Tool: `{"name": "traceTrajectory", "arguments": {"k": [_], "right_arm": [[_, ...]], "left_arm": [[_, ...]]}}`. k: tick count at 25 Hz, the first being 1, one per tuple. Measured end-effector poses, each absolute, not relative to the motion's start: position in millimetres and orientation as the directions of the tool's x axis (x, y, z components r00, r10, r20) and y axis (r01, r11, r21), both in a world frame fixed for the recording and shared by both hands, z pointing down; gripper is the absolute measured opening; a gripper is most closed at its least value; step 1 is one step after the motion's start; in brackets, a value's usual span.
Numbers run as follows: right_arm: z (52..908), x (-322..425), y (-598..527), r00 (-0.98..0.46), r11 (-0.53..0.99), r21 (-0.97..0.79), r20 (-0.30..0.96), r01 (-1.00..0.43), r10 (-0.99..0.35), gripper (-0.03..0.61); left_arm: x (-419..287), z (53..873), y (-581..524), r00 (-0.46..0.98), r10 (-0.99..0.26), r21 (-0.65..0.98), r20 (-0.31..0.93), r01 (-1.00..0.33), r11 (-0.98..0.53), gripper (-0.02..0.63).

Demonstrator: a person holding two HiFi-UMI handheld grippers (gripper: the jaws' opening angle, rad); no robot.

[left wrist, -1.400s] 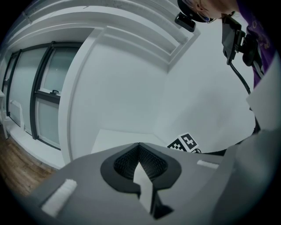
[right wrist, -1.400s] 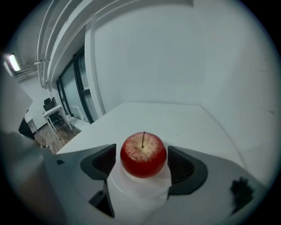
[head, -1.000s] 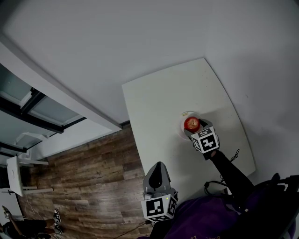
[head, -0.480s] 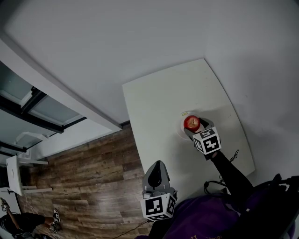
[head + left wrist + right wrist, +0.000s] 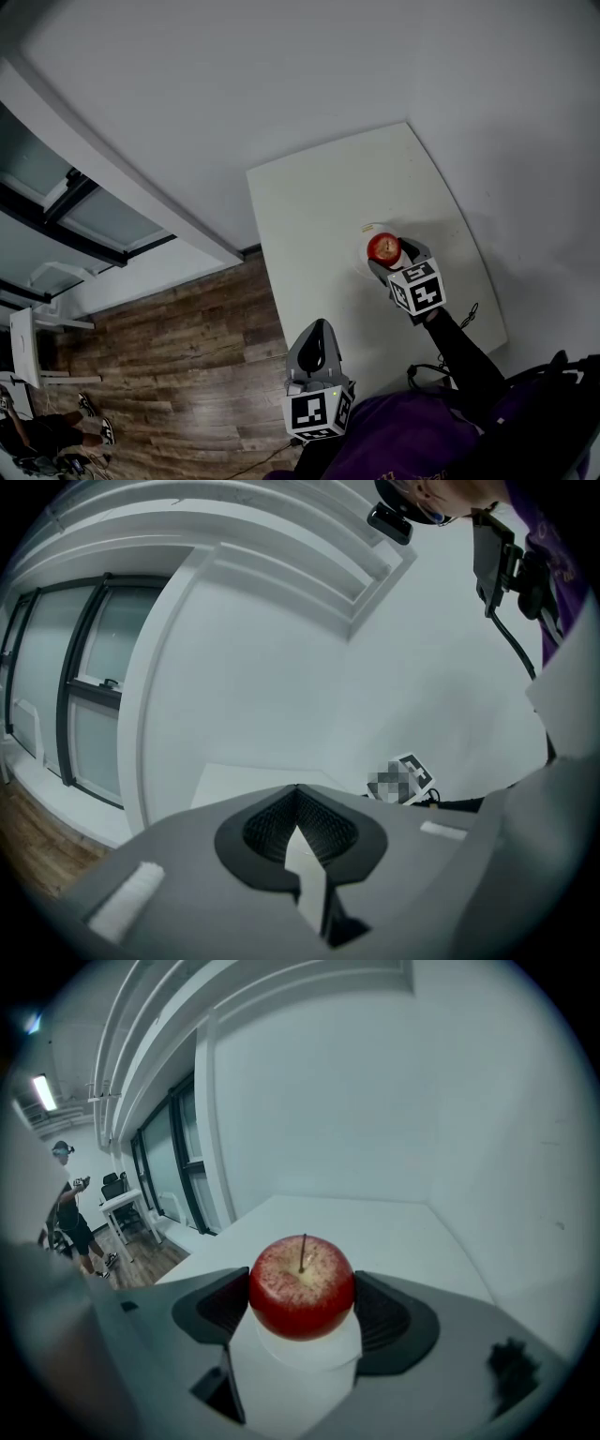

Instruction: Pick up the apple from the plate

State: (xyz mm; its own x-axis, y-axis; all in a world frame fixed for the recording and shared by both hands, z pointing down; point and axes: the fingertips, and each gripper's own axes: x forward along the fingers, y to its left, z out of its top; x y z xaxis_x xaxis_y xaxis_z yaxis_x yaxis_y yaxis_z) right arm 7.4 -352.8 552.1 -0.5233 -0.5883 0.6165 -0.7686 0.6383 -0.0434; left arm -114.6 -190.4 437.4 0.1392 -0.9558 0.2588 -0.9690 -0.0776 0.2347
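Observation:
A red apple (image 5: 383, 247) sits over a small white plate (image 5: 368, 233) on the white table (image 5: 319, 206). My right gripper (image 5: 395, 258) is shut on it. In the right gripper view both dark pads press the sides of the apple (image 5: 302, 1283), and the plate (image 5: 298, 1352) shows just beneath it. I cannot tell whether the apple still touches the plate. My left gripper (image 5: 317, 352) hangs off the table's near left edge, away from the apple. In its own view the left gripper (image 5: 297, 803) has its jaws met at the tips with nothing between them.
Wooden floor (image 5: 178, 356) lies left of the table, with a glass partition (image 5: 66, 225) beyond it. A person (image 5: 37, 436) stands at the far lower left near a white desk (image 5: 23, 347). A dark cable (image 5: 469, 314) lies by the table's right edge.
The right gripper and apple have hardly moved. The person at the lower left has shifted on the floor. The left gripper holds its place.

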Motion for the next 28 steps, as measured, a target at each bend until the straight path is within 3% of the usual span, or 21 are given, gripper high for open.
{"name": "traceTrajectory", "arguments": {"k": [28], "right_arm": [[488.9,25.9,-318.3,-0.558,0.628,-0.037,0.501,-0.778,-0.662,0.351]], "left_arm": [[-101.0,413.0,-173.1,0.156,-0.97,0.225,0.188,-0.968,-0.112,0.008]]}}
